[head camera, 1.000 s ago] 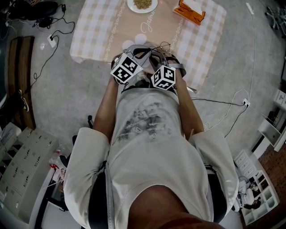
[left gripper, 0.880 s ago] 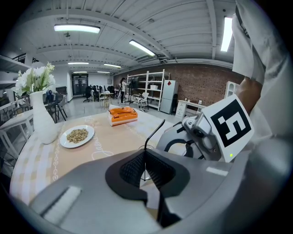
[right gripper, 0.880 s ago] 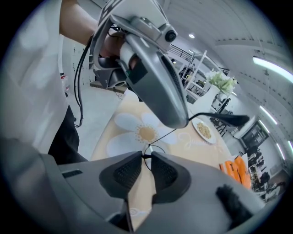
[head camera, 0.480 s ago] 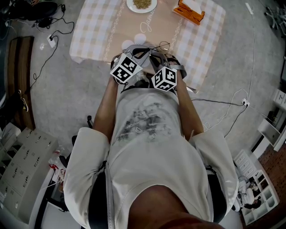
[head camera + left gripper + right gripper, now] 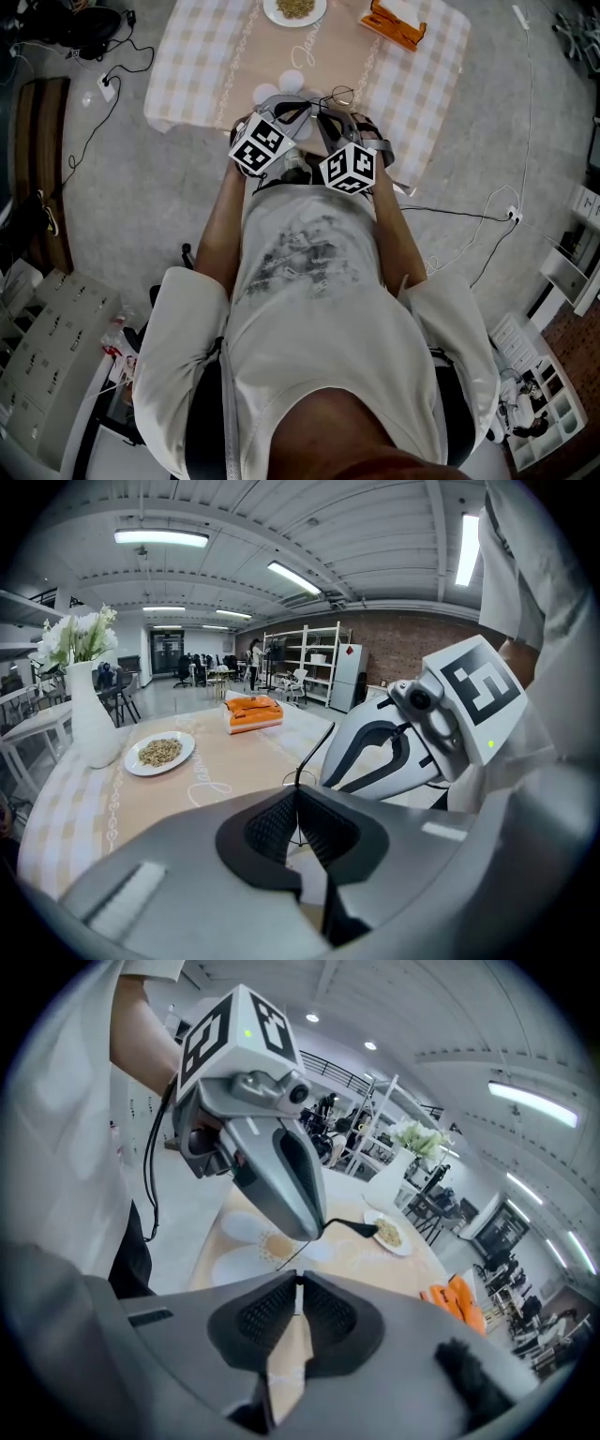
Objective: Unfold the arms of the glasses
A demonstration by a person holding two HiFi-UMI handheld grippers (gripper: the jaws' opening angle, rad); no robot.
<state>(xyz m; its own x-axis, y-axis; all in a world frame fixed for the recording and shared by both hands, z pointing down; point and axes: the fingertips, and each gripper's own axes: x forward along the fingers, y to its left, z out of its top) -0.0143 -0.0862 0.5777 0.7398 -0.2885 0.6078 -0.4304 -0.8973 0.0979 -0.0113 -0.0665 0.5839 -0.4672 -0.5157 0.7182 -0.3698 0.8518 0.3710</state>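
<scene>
**A:** What is the left tool doing?

**B:** The left tool (image 5: pixel 297 791) is clenched on the glasses (image 5: pixel 361 1229). A thin dark arm rises from between its pads toward the upper right of the left gripper view. In the right gripper view the black ear tip pokes out just past its jaws.

**A:** And the other one?

**B:** The right tool (image 5: pixel 298 1283) is closing, with its jaws down to a narrow slit. The thin wire of the glasses runs down to their tips, where the pads meet on it.

**A:** So where is the pair?

**B:** In the air between the two tools, over the near edge of the worktop (image 5: pixel 187 84), which is draped in checks. It is just ahead of the person's white shirt (image 5: pixel 309 281).

**A:** Any writing?

**B:** The left tool's cube (image 5: pixel 261 143) and the right tool's cube (image 5: pixel 347 167) carry only black-and-white square markers, no letters. The beige runner (image 5: pixel 159 808) down the middle has a word in white cursive script (image 5: pixel 208 782), which I cannot read.

**A:** Anything farther out?

**B:** A plate (image 5: pixel 161 752) of grains sits left of centre in the left gripper view. A white vase (image 5: pixel 89 726) of white flowers stands beside it. An orange box (image 5: pixel 253 712) lies behind them, and I can read no print on it.
</scene>
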